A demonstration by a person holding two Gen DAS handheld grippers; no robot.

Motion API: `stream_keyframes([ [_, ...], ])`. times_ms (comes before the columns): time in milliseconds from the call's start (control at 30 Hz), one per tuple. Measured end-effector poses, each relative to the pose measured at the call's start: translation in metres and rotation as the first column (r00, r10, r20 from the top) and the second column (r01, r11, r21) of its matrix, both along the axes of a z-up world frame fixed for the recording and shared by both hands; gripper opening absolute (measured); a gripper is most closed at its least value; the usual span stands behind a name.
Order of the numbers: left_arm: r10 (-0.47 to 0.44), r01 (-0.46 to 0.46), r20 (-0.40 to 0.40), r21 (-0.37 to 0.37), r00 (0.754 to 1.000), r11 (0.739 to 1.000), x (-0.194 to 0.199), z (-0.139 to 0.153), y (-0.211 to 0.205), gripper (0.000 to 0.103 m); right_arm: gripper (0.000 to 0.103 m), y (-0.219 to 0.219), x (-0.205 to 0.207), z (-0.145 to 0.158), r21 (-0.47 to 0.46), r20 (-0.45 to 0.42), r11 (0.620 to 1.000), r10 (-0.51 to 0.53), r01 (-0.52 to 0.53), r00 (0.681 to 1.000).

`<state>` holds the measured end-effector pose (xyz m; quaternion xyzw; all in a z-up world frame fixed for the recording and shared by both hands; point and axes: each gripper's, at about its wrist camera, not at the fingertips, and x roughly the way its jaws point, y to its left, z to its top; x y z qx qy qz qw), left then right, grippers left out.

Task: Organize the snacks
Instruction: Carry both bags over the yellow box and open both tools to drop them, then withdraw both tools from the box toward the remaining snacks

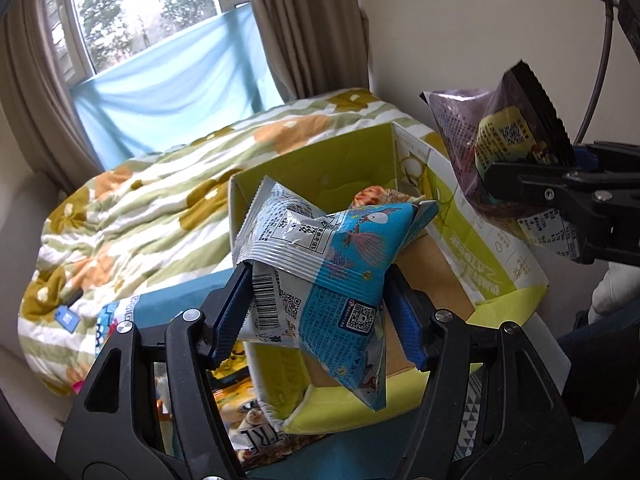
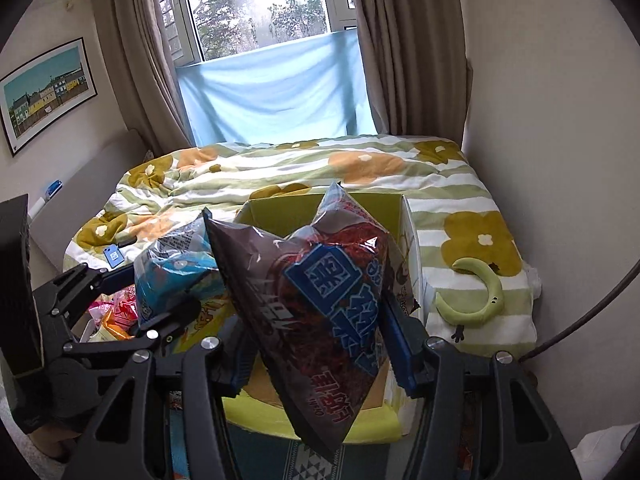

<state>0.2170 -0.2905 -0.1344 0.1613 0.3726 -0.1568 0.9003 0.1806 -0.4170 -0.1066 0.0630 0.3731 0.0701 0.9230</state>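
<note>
The left gripper (image 1: pixel 320 312) pinches a crinkled blue-and-silver snack bag (image 1: pixel 320 264) with a barcode and QR codes, held above the open yellow-green box (image 1: pixel 320 160). At three o'clock, the right gripper (image 2: pixel 320 344) clamps a puffy dark red-and-blue snack bag (image 2: pixel 316 304) over the same box, at the foot of the flowered quilt (image 2: pixel 360 168).

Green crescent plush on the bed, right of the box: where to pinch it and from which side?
Grip the crescent plush across the thick middle of its arc, coming straight down from above. It lies flat on the quilt with both tips curling left, so the fattest, most stable section is the outer bend. Fingers should straddle the band crosswise. Both grippers hold packets now, so one must unload first.
</note>
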Motion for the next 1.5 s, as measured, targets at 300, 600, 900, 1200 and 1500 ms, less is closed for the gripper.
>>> stream_keyframes([
  [300,0.024,-0.026,-0.076,-0.024,0.997,0.999,0.003,-0.011,-0.005,0.102,0.052,-0.027,0.014,-0.011,0.062,-0.033,0.998,0.03,-0.028,0.999],
  [600,0.124,-0.129,-0.104,-0.046,0.987,0.991,-0.009,-0.008,0.031,0.102,0.052,-0.031,0.027,-0.018,0.076,-0.059,0.996,0.059,-0.054,0.997],
  [900,0.204,-0.211,-0.101,-0.072,0.974,0.975,-0.018,0.005,0.057,0.102,0.052,-0.009,0.052,-0.036,0.03,-0.102,0.99,0.14,-0.138,0.985],
  [1200,0.251,-0.262,-0.11,-0.1,0.962,0.96,-0.025,0.007,0.074,0.102,0.066,0.002,0.062,-0.057,0.011,-0.156,0.989,0.147,-0.147,0.977],
  [1500,0.253,-0.264,-0.098,-0.114,0.962,0.958,-0.033,0.013,0.08,0.102,0.102,0.001,0.038,-0.051,-0.037,-0.088,0.989,0.141,-0.144,0.986],
])
